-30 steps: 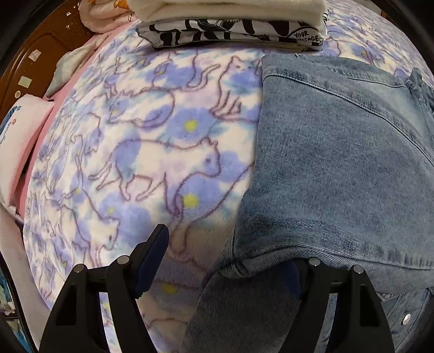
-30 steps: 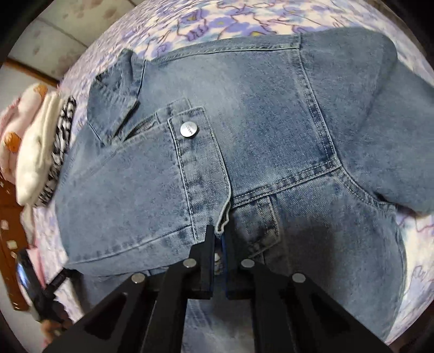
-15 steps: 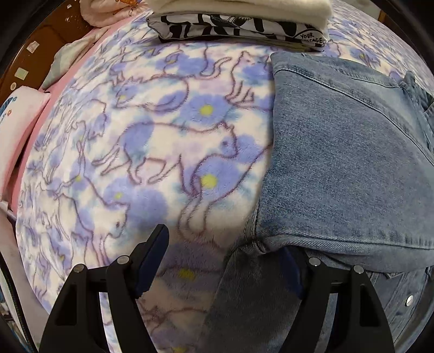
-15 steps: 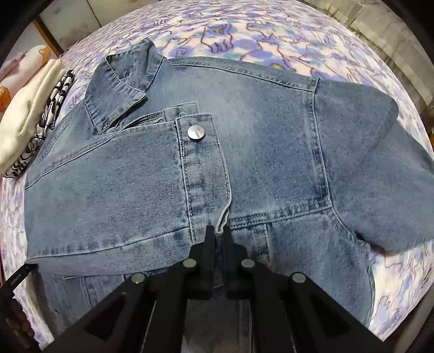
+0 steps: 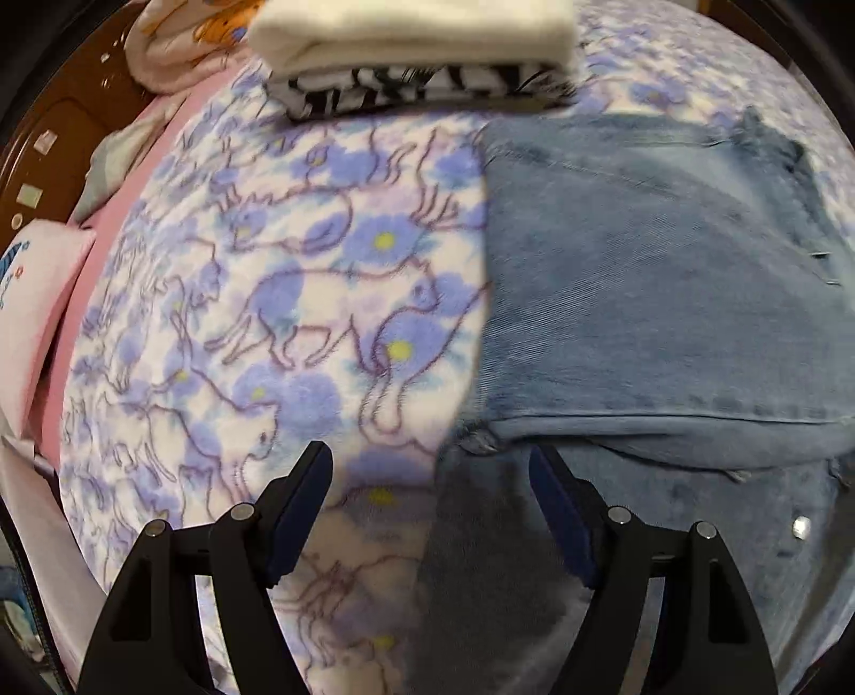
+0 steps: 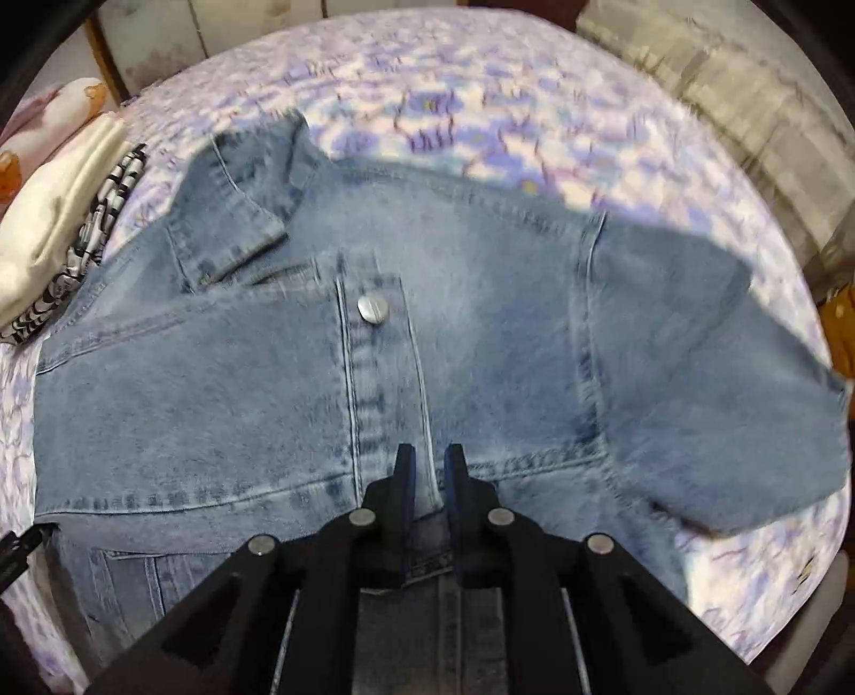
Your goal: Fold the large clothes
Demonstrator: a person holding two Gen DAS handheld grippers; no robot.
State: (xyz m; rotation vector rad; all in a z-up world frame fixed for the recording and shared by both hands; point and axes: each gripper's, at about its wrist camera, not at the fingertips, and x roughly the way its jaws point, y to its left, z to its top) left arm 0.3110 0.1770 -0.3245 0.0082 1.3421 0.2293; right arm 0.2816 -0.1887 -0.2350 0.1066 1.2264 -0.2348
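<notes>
Denim jacket (image 6: 481,331) hem behind right tool (image 6: 430,454)

Open left gripper (image 5: 430,478) above denim jacket (image 5: 657,299) edge on cat-print blanket (image 5: 299,321).

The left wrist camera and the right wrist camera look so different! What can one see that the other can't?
Only the left wrist view shows the pink pillow, the brown wooden headboard and the wide-open left hand-held gripper.

Only the right wrist view shows the jacket's silver button, its collar, the spread-out sleeve, and the right hand-held gripper, whose jaws have just been opening with nothing clearly pinched.

Both show the denim jacket, the cat-print blanket and the folded clothes stack.
</notes>
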